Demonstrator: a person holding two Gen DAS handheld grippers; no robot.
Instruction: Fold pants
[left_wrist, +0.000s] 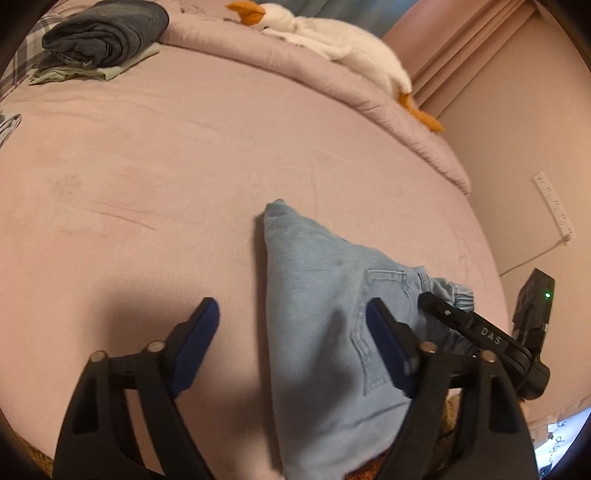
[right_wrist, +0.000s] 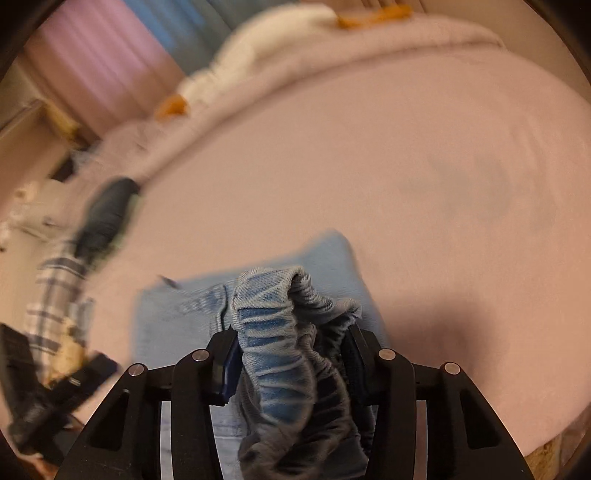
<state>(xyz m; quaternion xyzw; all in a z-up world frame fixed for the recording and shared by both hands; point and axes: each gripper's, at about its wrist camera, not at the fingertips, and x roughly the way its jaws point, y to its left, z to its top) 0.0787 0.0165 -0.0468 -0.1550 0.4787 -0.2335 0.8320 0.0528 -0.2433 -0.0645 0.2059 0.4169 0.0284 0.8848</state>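
Note:
Light blue pants (left_wrist: 317, 295) lie folded on the pink bed (left_wrist: 184, 166), back pocket up, reaching to the near edge. My left gripper (left_wrist: 291, 314) is open and empty, hovering over the pants' left side. My right gripper (right_wrist: 290, 354) is shut on the bunched elastic waistband (right_wrist: 280, 332) of the pants (right_wrist: 177, 314). In the left wrist view the right gripper (left_wrist: 436, 301) shows at the pants' right end, holding the waistband.
A stack of folded clothes (left_wrist: 103, 37) lies at the far left of the bed. A white goose plush (left_wrist: 332, 40) lies along the rolled pink duvet (left_wrist: 369, 99). A wall (left_wrist: 517, 129) stands right of the bed.

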